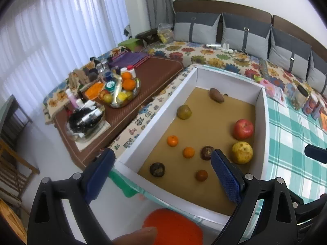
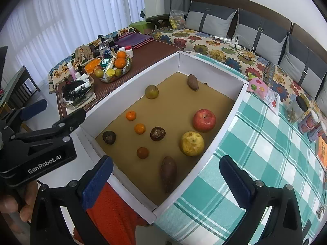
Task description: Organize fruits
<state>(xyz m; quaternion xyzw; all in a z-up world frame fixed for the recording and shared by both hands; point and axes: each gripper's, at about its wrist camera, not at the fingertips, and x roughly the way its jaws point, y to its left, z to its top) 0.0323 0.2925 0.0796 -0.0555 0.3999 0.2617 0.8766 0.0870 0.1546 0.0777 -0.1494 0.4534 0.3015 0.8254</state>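
Both claws are spread wide and hold nothing. The right claw (image 2: 166,175) hangs over the near end of the white box (image 2: 130,85), and the left claw (image 1: 161,167) hangs over the box's near corner. The fruit lies loose on the brown floor inside, well apart: a red apple (image 2: 204,120) next to a yellow pear (image 2: 192,144), two small oranges (image 2: 140,128), and a long brown one (image 2: 168,172) closest to the right claw (maybe a sweet potato). I think the claws wait high up so they can pick which fruit to grab first. Nothing is sorted yet.
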